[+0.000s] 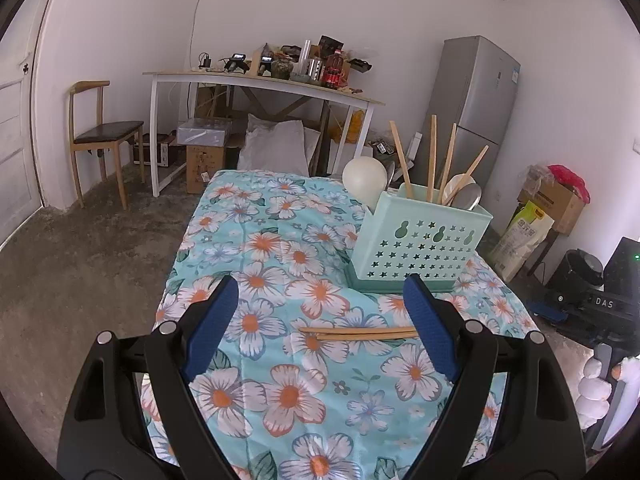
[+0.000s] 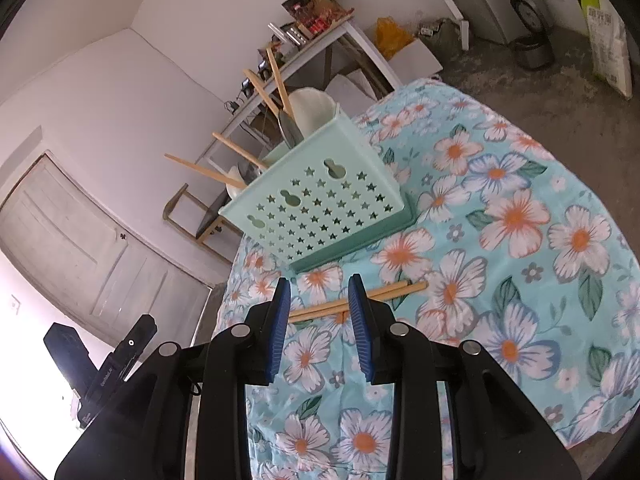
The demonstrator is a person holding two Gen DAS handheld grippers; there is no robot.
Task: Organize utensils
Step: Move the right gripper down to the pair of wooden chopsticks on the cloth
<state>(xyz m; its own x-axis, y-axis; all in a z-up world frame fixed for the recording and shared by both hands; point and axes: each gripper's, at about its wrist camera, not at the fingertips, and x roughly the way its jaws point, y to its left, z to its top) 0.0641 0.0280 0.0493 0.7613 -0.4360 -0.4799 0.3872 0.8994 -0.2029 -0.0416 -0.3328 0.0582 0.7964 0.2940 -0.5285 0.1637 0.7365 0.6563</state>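
Mint caddy (image 1: 416,240) holds chopsticks (image 1: 432,158), spoons (image 1: 466,196); left fingers (image 1: 216,316) wide, right fingers (image 2: 280,320) narrow, empty.

We see a mint-green perforated plastic holder (image 1: 416,240) (matt), pale wooden chopsticks (image 1: 360,334) on the flowered turquoise cloth (image 1: 280,240), and a glossy metal spoon (image 1: 468,198).

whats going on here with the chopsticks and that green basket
A person holding a claw in each hand is tidying utensils on a table with a floral cloth. The green basket already holds several chopsticks and spoons. One pair of chopsticks lies on the cloth in front of it. The right claw sits over that pair with its jaws part open on either side of it, not yet gripping. The left claw hangs wide open and empty nearby.
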